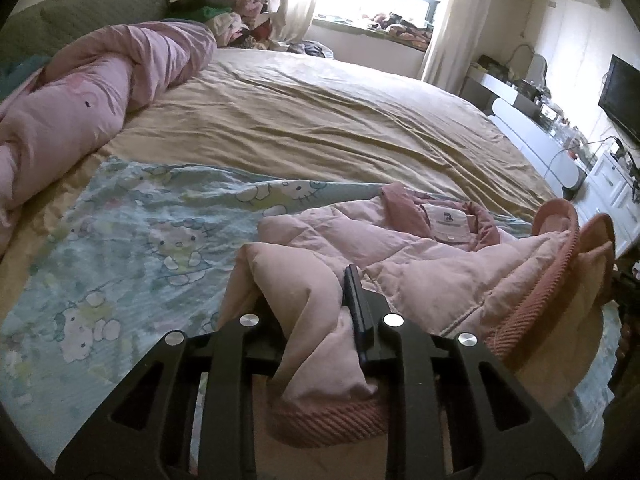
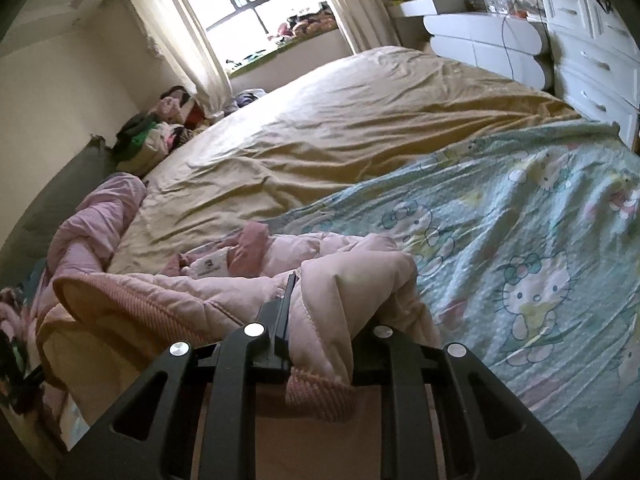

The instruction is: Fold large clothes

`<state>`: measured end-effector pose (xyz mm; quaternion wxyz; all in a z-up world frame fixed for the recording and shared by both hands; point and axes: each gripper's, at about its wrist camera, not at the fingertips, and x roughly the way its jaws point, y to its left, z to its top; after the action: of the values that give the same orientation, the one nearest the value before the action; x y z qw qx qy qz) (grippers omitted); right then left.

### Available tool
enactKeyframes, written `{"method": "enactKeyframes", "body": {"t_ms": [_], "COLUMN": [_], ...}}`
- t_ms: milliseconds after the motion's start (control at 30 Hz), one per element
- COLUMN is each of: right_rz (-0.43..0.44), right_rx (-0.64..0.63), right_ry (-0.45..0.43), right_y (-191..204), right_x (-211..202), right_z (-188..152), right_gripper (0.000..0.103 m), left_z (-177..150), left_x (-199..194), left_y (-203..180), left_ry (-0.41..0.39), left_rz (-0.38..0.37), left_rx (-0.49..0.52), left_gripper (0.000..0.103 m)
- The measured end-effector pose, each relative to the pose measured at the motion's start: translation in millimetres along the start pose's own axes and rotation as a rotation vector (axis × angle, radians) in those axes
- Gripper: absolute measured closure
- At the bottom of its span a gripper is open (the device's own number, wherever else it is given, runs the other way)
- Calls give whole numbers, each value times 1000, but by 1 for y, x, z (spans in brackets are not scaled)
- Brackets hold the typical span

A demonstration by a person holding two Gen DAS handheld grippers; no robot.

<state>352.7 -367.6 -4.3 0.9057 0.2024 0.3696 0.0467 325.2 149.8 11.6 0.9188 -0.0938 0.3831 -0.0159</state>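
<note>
My black left tongs [image 1: 316, 300] and black right tongs [image 2: 324, 300] pinch a pale pink quilted jacket [image 1: 404, 264] with darker pink ribbed trim. Under it lie a mint cartoon-cat blanket [image 1: 132, 240] and a tan sheet [image 1: 320, 120].

A pink padded jacket [image 2: 224, 292] is clamped by its ribbed hem in the right gripper [image 2: 320, 316], bunched beside the cartoon-print blanket [image 2: 520, 248].

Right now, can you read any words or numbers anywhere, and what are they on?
No text can be read.
Jacket neck label: a dark logo and small print, too blurred to read.
Blanket: cartoon cats only, no words visible.
Both grippers, left and right, clamp the jacket.
</note>
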Motion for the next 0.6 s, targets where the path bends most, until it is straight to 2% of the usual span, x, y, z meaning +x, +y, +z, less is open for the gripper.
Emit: {"method": "enactKeyframes", "body": {"t_ms": [133, 267, 433, 500, 600], "right_rz": [-14, -10, -17, -16, -8], "right_rx": [34, 69, 106, 113, 132], "right_ry": [27, 45, 59, 60, 67], "right_y": [-2, -3, -3, -3, -7], "right_x": [14, 21, 27, 27, 28], "right_z": [3, 7, 10, 11, 12], "right_gripper": [84, 83, 83, 83, 82], "left_z": [1, 0, 4, 5, 7], "left_x": [-5, -21, -35, -43, -51], "left_y": [2, 2, -2, -4, -8], "left_ry": [-13, -47, -67, -92, -128], "left_rz": [-32, -66, -93, -129, -143], "left_rx": [-21, -11, -2, -6, 5], "left_gripper": [78, 61, 52, 39, 33]}}
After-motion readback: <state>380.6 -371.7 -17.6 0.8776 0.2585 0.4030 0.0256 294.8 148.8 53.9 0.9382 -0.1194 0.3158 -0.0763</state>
